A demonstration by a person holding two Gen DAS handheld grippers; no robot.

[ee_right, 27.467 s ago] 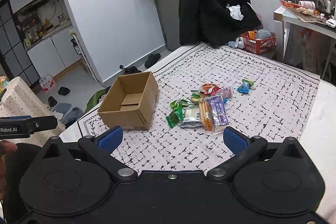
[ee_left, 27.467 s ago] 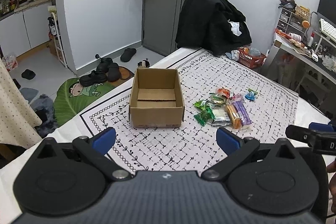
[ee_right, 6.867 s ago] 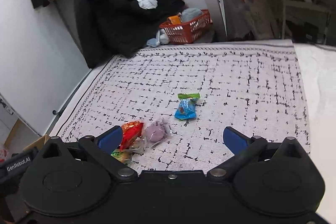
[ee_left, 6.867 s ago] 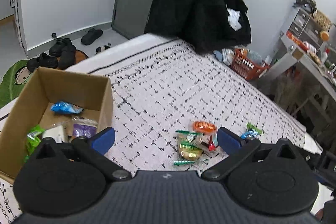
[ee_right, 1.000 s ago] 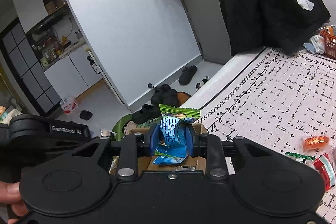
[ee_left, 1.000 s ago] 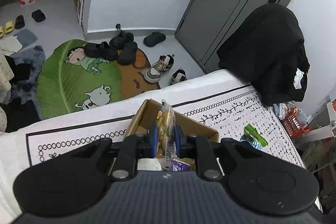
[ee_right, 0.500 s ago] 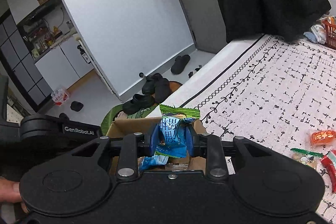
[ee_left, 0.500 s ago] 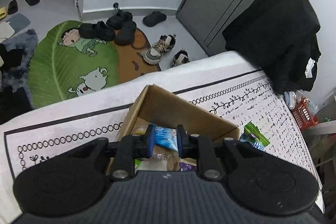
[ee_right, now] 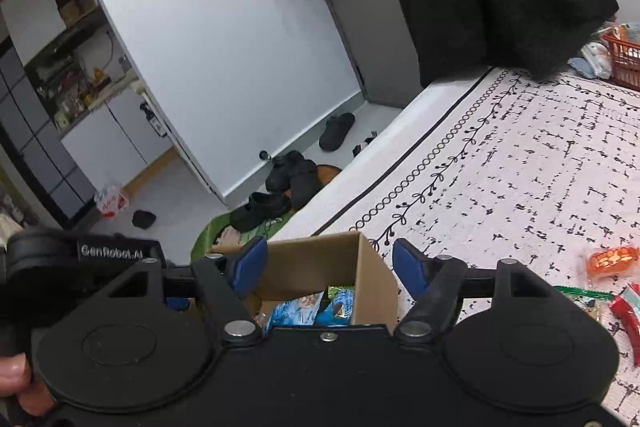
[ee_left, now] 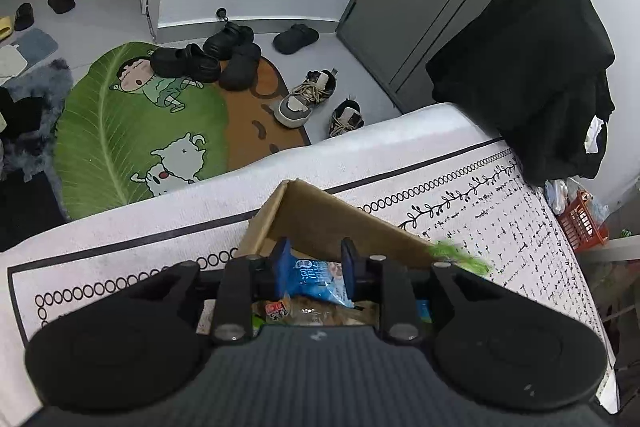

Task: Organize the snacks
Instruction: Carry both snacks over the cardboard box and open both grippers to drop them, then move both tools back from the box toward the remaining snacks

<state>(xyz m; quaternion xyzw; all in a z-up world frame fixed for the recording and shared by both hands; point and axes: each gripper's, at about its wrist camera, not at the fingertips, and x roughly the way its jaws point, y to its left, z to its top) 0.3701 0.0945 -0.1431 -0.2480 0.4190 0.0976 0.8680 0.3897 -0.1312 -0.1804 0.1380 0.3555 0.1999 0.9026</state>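
Over the cardboard box (ee_right: 372, 267), the right gripper (ee_right: 326, 261) stands wide with nothing between its jaws, having just opened; blue snack packets (ee_right: 316, 307) lie inside. The left gripper (ee_left: 314, 263), jaws just easing apart, stands narrow over the box. An orange packet (ee_right: 610, 259) lies at three o'clock on the patterned cloth (ee_right: 520, 163).

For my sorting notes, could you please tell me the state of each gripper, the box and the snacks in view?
Left gripper: jaws just opening, empty, over the box.
Right gripper: jaws just opened, empty.
Brown cardboard box: open-topped, upright, holding snacks.
Blue snack packets: lying inside the box.
Orange snack packet: lying on the patterned cloth.
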